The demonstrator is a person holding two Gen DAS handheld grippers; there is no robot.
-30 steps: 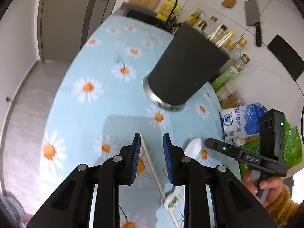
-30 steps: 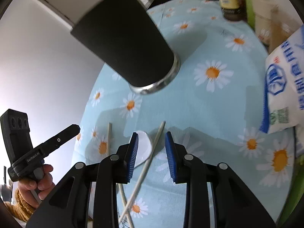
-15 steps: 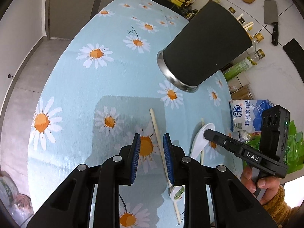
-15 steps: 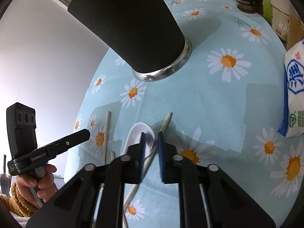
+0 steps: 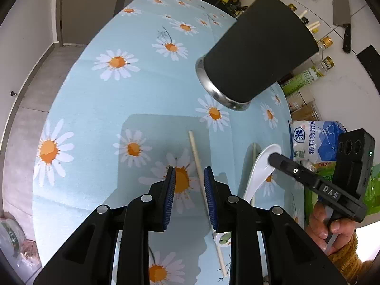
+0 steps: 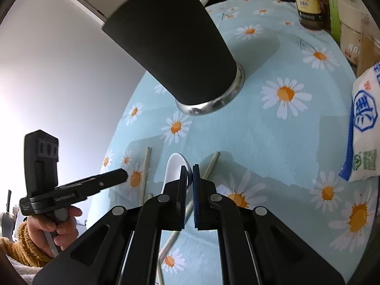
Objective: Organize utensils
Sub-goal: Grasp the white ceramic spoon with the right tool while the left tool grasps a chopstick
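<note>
Right tool (image 6: pixel 189 174) clenched on white spoon (image 6: pixel 176 166); left tool (image 5: pixel 189 178) released (chopstick (image 5: pixel 196 156) between pads) above daisy-print surface (image 5: pixel 99 104).

Daisy-print blue tablecloth (image 5: pixel 99 99); grey floor (image 5: pixel 26 109); white wall (image 6: pixel 47 59), bright glare at left.

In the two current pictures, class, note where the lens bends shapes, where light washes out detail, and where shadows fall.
Left wrist view: fisheye curves the tablecloth edge and leans the black holder; a soft gripper shadow darkens the cloth by the chopstick. Right wrist view: backlight bleaches the wall at left, the holder looms oversized, and a shadow falls beside the white spoon.
</note>
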